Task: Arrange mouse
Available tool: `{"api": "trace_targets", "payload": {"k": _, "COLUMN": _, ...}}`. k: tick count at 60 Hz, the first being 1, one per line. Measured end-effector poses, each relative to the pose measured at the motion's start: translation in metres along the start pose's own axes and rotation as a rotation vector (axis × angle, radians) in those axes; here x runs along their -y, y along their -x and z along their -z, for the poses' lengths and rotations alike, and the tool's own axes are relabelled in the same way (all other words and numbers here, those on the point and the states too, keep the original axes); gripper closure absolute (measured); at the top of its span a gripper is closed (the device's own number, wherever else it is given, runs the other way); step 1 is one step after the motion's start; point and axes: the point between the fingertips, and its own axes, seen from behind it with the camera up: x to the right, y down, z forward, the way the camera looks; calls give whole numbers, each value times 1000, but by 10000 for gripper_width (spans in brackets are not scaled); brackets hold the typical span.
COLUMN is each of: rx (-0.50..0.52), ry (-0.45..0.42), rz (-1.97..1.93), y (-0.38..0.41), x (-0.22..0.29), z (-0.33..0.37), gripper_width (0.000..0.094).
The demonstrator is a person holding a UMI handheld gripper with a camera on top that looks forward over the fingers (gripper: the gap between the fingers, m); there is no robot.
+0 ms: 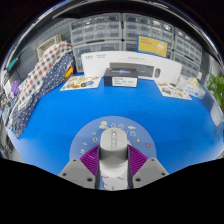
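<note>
I hold the gripper (113,170) low over a blue table (60,125), its two purple-padded fingers (90,163) set either side of a grey mouse (113,140) that rests on a round grey mouse pad (98,128) just ahead of me. The mouse sits with its tail end between the pads; from here I cannot tell whether both pads are pressing on it or merely flanking it, so I make no claim on the grip. Beyond the pad the table runs bare to a white printer (130,72) at the far side, with printed leaflets (82,84) lying flat to one side of it and more papers (178,91) to the other. A checked cloth (40,80) is draped along the table's left edge, and shelves of drawers (125,30) line the back wall.

By my reading, the step in hand is the take or the set-down of the mouse on its pad, the central act of arranging it. What comes next calls for small, level moves: keep the mouse square between the fingers, keep its base flat on the pad, and see it settled well inside the pad's round edge before I draw the fingers straight back, so neither pad nudges it askew
</note>
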Motion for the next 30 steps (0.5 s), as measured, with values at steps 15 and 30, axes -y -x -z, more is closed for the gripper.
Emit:
{"api": "trace_targets", "payload": {"k": 15, "rx": 8, "ry": -14, "rz": -12, "y": 4, "x": 1, "z": -1, "gripper_width": 295}}
{"api": "trace_targets", "payload": {"k": 30, "rx": -24, "ry": -38, "rz": 25, "y": 9, "x": 15, "z": 52, "gripper_width": 133}}
